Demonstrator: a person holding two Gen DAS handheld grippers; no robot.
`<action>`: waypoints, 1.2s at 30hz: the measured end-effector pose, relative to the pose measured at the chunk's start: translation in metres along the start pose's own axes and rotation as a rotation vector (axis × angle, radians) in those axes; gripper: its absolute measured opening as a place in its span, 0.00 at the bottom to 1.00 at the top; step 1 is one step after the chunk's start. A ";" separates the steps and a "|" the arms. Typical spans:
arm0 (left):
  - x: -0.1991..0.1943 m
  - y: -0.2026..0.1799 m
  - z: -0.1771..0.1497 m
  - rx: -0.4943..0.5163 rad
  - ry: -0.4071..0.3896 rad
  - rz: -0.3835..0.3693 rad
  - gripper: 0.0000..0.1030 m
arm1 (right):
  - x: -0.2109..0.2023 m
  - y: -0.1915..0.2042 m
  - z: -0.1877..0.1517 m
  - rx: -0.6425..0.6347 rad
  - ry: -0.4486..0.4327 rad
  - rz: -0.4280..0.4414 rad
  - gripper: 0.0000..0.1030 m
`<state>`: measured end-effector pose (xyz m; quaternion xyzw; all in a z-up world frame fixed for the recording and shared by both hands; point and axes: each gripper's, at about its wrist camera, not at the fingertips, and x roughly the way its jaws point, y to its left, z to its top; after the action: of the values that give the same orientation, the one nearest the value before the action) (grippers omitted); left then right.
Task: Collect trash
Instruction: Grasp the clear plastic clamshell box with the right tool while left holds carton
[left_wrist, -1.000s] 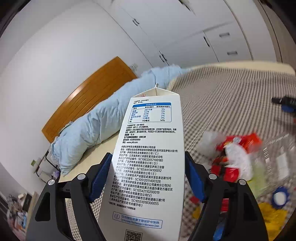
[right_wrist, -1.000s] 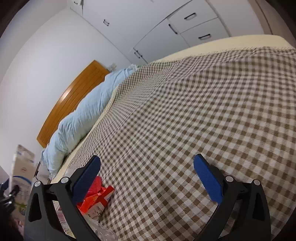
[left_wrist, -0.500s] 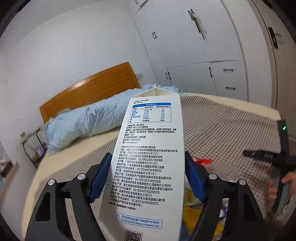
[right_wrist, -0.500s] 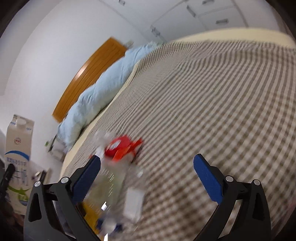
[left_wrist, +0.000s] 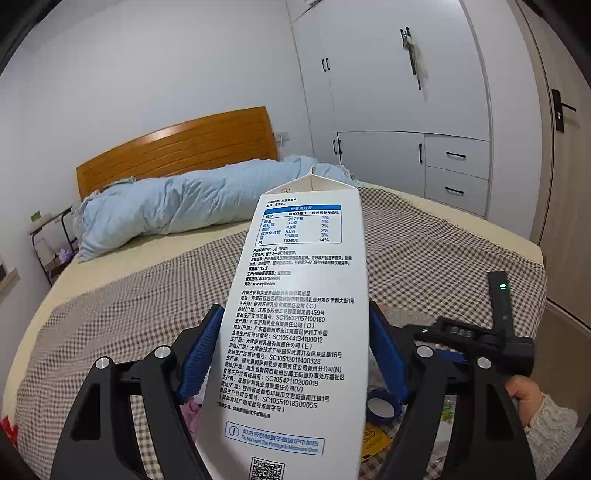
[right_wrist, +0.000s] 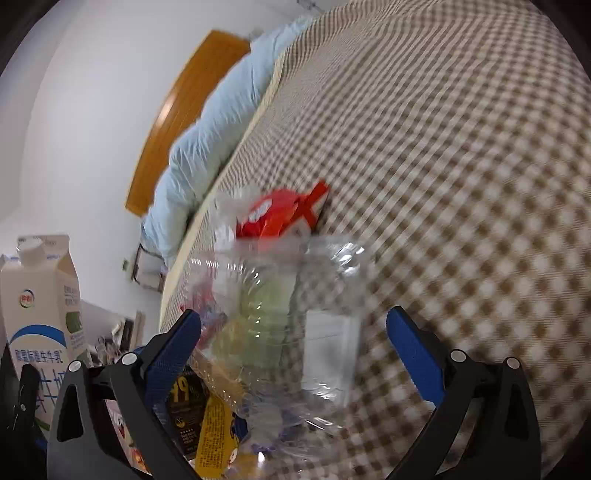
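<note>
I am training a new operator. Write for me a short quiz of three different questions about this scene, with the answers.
1. True or false: the left gripper is clamped on a milk carton.
2. The right gripper is: A) shut on a bottle, B) open, C) out of view.
3. Fill in: the clear plastic bottle lies on a ____ bedspread.

Key: 1 true; 2 B; 3 checked.

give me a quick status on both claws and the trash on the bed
Left claw clamped on milk carton, held upright. Right claw open over clear plastic container, not gripping. Red wrapper just beyond on checked bedspread; nothing blocking.
</note>
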<state>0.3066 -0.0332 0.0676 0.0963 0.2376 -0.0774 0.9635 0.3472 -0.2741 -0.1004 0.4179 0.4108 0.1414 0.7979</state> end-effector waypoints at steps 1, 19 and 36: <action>0.003 0.001 -0.002 -0.011 0.006 -0.001 0.71 | 0.000 0.002 -0.001 -0.009 0.000 -0.009 0.93; 0.000 -0.003 -0.006 -0.022 0.022 0.012 0.71 | -0.080 0.017 0.004 -0.160 -0.210 0.049 0.60; -0.091 -0.025 0.003 -0.035 -0.037 0.009 0.71 | -0.188 0.036 -0.024 -0.302 -0.300 -0.033 0.59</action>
<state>0.2236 -0.0488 0.1089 0.0791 0.2206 -0.0705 0.9696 0.2161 -0.3462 0.0213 0.3033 0.2683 0.1242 0.9059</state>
